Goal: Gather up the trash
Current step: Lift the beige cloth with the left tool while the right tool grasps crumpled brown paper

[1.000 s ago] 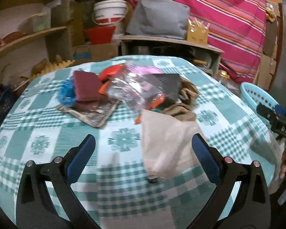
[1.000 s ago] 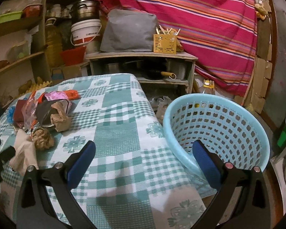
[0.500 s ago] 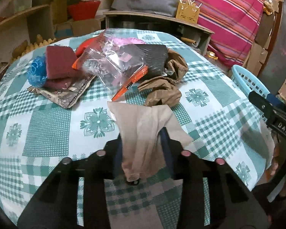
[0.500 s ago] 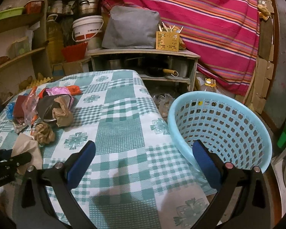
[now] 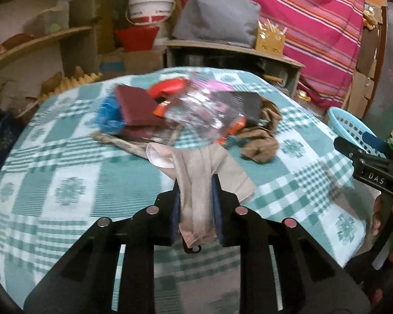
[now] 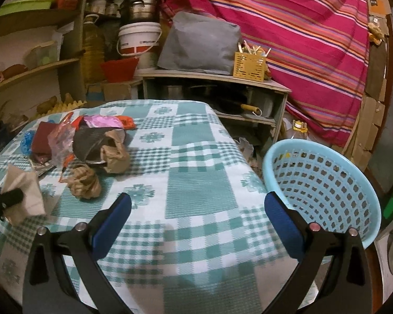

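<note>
My left gripper [image 5: 195, 183] is shut on a beige face mask [image 5: 196, 172] and holds it lifted above the checked tablecloth [image 5: 65, 172]. The mask also shows in the right wrist view [image 6: 23, 196], at the far left. Behind it lies a pile of trash: a clear plastic bag [image 5: 204, 110], a maroon pouch [image 5: 136, 107], blue plastic [image 5: 108, 116], a crumpled brown paper [image 5: 259, 144]. My right gripper [image 6: 196, 209] is open and empty over the table's near right part. A light blue basket [image 6: 325, 185] stands just right of the table.
Two crumpled brown paper balls [image 6: 85, 180] lie near the pile in the right wrist view. Shelves with a white bucket [image 6: 138, 41] and a red bowl [image 6: 119, 69] stand behind the table. A striped pink curtain [image 6: 301, 26] hangs at the back right.
My left gripper closed on the beige mask and has lifted it off the cloth. The right gripper stays open and has barely moved.
</note>
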{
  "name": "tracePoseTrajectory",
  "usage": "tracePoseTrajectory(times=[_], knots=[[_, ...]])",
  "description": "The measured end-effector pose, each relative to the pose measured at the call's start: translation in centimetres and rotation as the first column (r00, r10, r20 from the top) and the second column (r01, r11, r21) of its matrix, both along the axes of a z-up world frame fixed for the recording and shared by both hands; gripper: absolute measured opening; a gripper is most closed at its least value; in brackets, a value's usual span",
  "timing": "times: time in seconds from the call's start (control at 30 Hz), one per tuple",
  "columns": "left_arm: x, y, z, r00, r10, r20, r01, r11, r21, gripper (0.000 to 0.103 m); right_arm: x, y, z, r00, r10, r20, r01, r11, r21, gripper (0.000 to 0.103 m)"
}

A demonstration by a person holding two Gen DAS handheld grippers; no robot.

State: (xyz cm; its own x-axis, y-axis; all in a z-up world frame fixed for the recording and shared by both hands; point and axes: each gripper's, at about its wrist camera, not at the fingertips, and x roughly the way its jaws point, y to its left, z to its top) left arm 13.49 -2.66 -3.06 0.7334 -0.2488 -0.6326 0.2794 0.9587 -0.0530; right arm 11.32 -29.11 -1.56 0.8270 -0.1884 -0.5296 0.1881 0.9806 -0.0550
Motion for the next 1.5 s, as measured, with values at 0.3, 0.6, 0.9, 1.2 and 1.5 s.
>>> tracePoseTrajectory(times=[0.3,0.6,0.9,1.2,1.5], knots=[[1.1,4.7,0.3,0.994,0.111,0.005,-0.111,0.994,-0.017,0.020,0.7,2.0,-0.2,0.999,0.034,-0.007,-0.034,0.999,-0.007,0.099],[1.6,6.5,0.2,0.986,0.167,0.011,-0.167,0.986,-0.020,0.020,1.7,4.8,-0.3,0.995,0.097,-0.023,-0.097,0.995,-0.006,0.099],[2.5,7.1,-0.1,0.983,0.186,0.006,-0.186,0.982,-0.016,0.020,3.4,7.8,-0.5,0.980,0.182,-0.074,-0.182,0.983,0.012,0.099],[3.6,8.4,-0.2,0.976,0.218,-0.007,-0.218,0.975,-0.033,0.020,6.0,11.2,-1.4,0.969,0.185,-0.166,-0.196,0.979,-0.058,0.096],[3.7,8.4,-0.2,0.976,0.216,-0.002,-0.216,0.976,-0.027,0.020,8.1,11.2,-2.6,0.941,0.192,-0.280,-0.197,0.980,0.010,0.056]])
